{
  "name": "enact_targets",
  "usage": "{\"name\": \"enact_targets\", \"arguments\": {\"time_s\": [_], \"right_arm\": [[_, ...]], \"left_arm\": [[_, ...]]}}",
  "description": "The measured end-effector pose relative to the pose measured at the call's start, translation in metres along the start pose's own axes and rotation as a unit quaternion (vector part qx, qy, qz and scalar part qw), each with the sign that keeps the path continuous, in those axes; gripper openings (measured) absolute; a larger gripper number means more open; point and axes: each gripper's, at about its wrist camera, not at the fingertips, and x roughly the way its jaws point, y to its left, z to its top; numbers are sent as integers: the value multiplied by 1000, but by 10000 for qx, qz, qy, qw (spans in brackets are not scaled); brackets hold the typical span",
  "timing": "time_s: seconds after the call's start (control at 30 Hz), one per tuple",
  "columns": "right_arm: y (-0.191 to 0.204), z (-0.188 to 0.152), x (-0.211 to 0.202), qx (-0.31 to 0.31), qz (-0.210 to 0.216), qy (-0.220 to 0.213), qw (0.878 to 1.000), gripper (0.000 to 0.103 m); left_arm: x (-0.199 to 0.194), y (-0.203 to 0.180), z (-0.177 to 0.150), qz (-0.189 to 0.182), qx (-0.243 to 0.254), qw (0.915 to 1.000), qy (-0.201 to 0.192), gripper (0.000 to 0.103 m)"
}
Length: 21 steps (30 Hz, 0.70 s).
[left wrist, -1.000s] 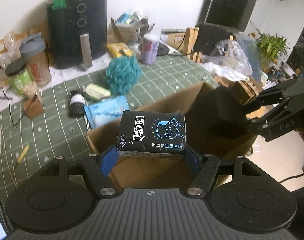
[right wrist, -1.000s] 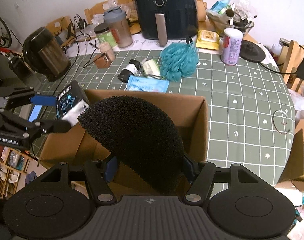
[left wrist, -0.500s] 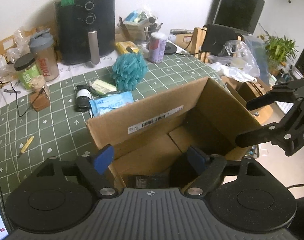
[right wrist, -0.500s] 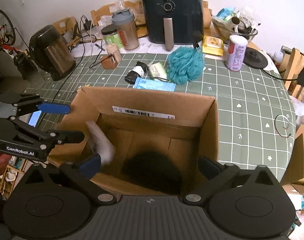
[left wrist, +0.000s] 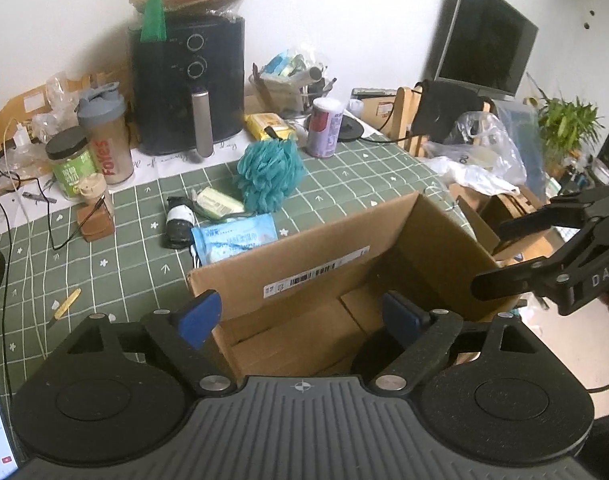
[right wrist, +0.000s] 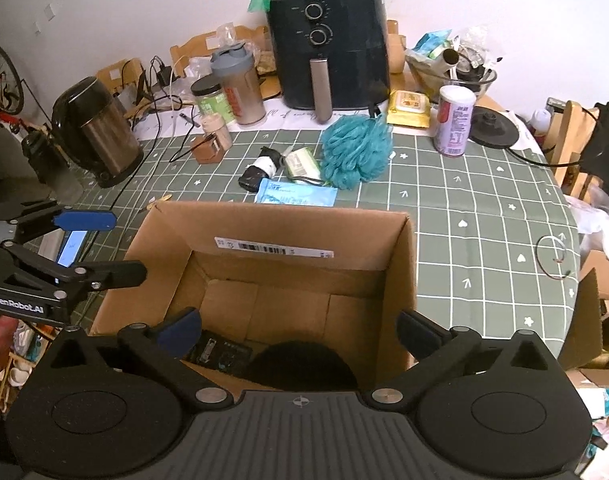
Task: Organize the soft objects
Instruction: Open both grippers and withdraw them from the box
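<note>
Both claws are showing matte black linkage arms with silver pivot screws, blue pads and ribbed grey housings; the left claw [right wrist: 122, 246] is bearing white "GenRobot.AI" lettering, the right claw [left wrist: 488, 258] "DAS".
</note>
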Motion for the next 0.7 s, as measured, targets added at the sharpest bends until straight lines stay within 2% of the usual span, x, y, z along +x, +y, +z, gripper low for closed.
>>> {"name": "enact_targets", "arguments": {"time_s": [0.7], "right_arm": [[-36, 15, 0, 140, -225, -248, 9993, 103]], "left_arm": [[2, 14, 16, 175, -359, 9990, -199, 89]]}}
